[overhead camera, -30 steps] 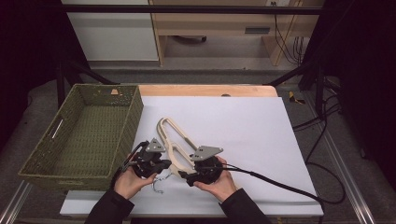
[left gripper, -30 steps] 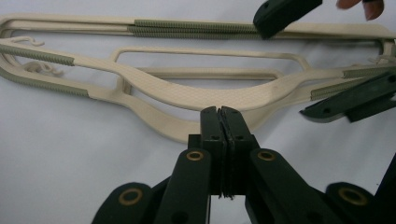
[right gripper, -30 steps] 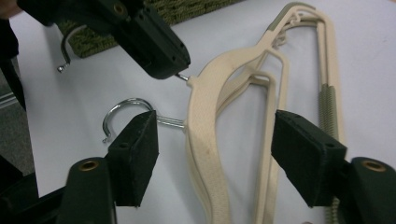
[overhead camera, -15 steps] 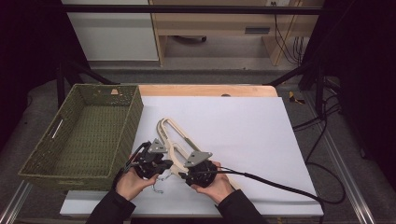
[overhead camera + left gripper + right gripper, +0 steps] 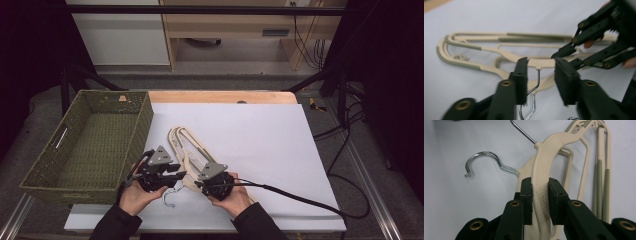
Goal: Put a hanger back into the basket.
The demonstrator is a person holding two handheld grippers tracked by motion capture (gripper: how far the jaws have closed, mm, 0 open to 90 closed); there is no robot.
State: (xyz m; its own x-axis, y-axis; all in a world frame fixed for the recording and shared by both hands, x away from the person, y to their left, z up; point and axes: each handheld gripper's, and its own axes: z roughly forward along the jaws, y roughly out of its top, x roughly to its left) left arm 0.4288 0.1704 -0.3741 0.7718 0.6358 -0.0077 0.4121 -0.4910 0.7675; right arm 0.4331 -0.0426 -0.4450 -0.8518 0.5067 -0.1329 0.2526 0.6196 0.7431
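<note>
On the worktop (image 5: 260, 130), just right of the basket (image 5: 95, 145), the top hanger (image 5: 544, 170) has just been clamped by the right tongs (image 5: 540, 187) — the left tongs (image 5: 540, 72) have been opening, apart around its hook (image 5: 535, 85) — likely a handover.

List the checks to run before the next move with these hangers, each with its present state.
1. Right hand-held gripper clamped on the top beige hanger's arm: ok; its jaws have just been closing.
2. Left hand-held gripper free of the hangers: ok; jaws have just been opening, wire hook between them, untouched.
3. Second hanger separated from the top one: not ok, they overlap.
4. Green basket bare inside: ok.
5. Hooks untangled: cannot tell.
</note>
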